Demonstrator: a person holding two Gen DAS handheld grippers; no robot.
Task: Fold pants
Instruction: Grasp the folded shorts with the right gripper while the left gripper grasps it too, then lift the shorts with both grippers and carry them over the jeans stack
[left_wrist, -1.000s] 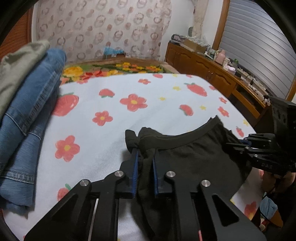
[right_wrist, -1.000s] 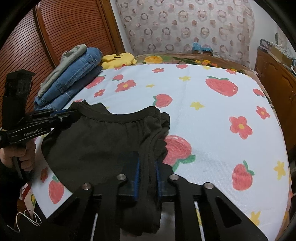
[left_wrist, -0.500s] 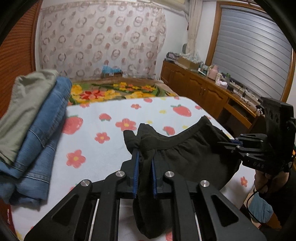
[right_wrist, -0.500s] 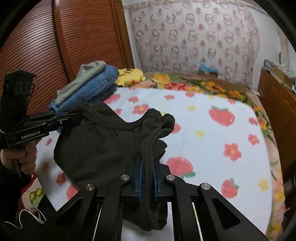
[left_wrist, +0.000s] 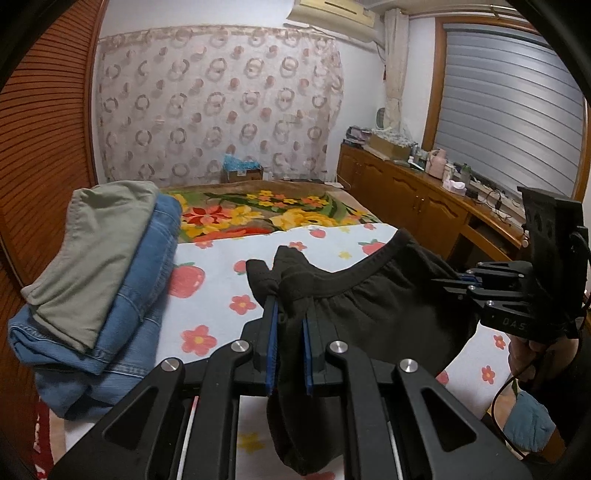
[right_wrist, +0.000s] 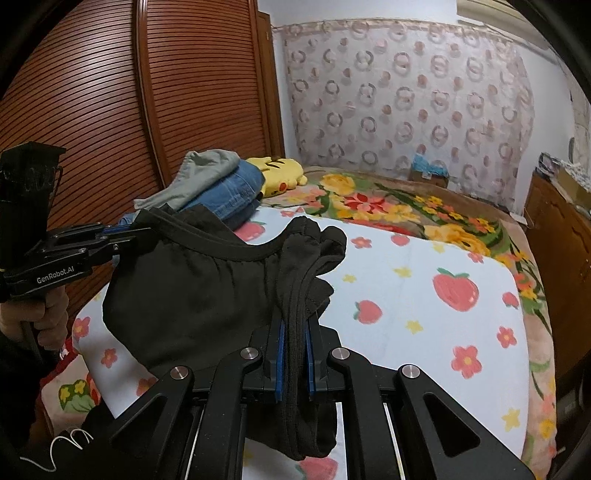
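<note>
My left hand-held gripper (left_wrist: 290, 328) is clenched on one end of the black pants' (left_wrist: 369, 317) waistband, bunched fabric between its blue pads. My right hand-held gripper (right_wrist: 294, 345) grasps the other end the same way. The pants hang stretched between the two, lifted above the bed (right_wrist: 424, 295) with its strawberry-and-flower sheet. Farther out, on the bed's left side, lies a pile of folded jeans (left_wrist: 140, 295) with a grey-green garment (left_wrist: 96, 254) on top.
</note>
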